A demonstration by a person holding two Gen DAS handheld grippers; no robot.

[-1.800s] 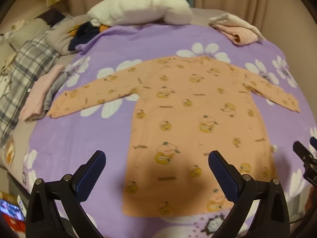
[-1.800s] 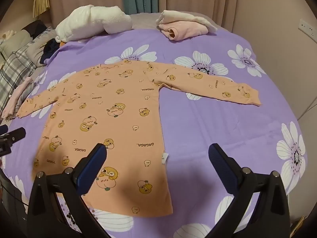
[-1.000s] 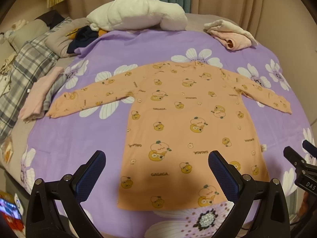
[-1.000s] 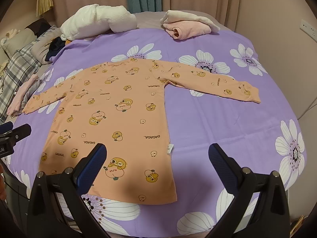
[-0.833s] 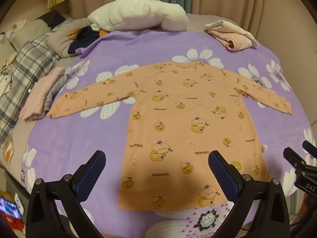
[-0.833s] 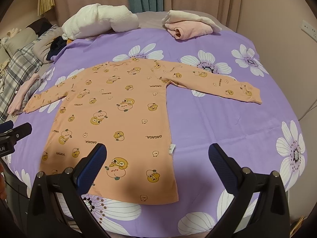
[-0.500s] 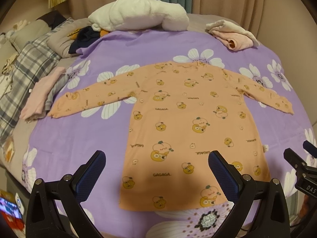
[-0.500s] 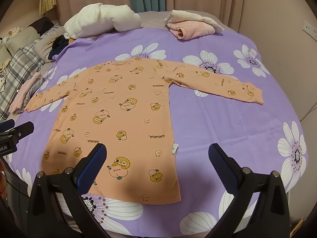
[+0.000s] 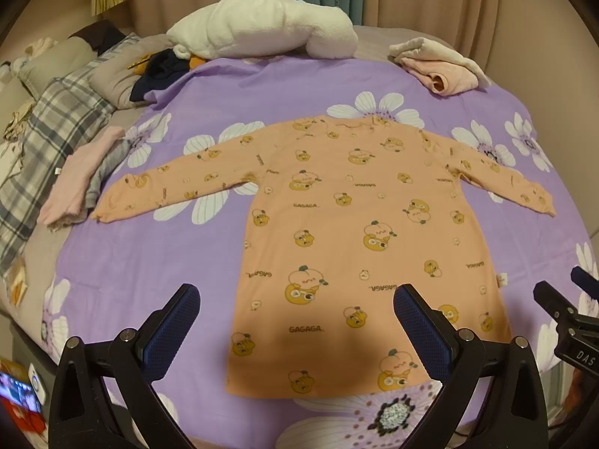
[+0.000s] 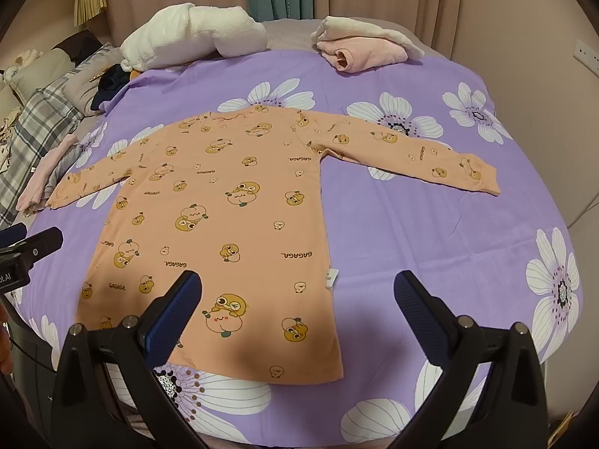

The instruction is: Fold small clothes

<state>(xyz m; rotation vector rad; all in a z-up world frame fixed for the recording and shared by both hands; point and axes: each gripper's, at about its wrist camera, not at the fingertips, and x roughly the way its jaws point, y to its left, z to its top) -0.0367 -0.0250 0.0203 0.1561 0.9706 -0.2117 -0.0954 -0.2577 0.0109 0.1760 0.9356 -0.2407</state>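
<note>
Nearest, the left claw (image 9: 295,321) and right claw (image 10: 297,308) both gape wide, holding nothing, above the hem of the orange long-sleeved cartoon-print shirt (image 9: 359,232). It lies flat (sleeves outspread) on the purple flowered bedspread (image 9: 157,262). Farther off sit a white fluffy bundle (image 9: 262,26) and folded pink clothes (image 10: 365,50).

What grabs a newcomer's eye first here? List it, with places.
The peach long-sleeved shirt printed with cartoon ducks lies flat, sleeves spread, mid-bed on the purple quilt with white daisies. Behind it sit a fluffy white blanket roll and a folded pink garment. The open left gripper and right gripper hover empty at the hem.
</note>
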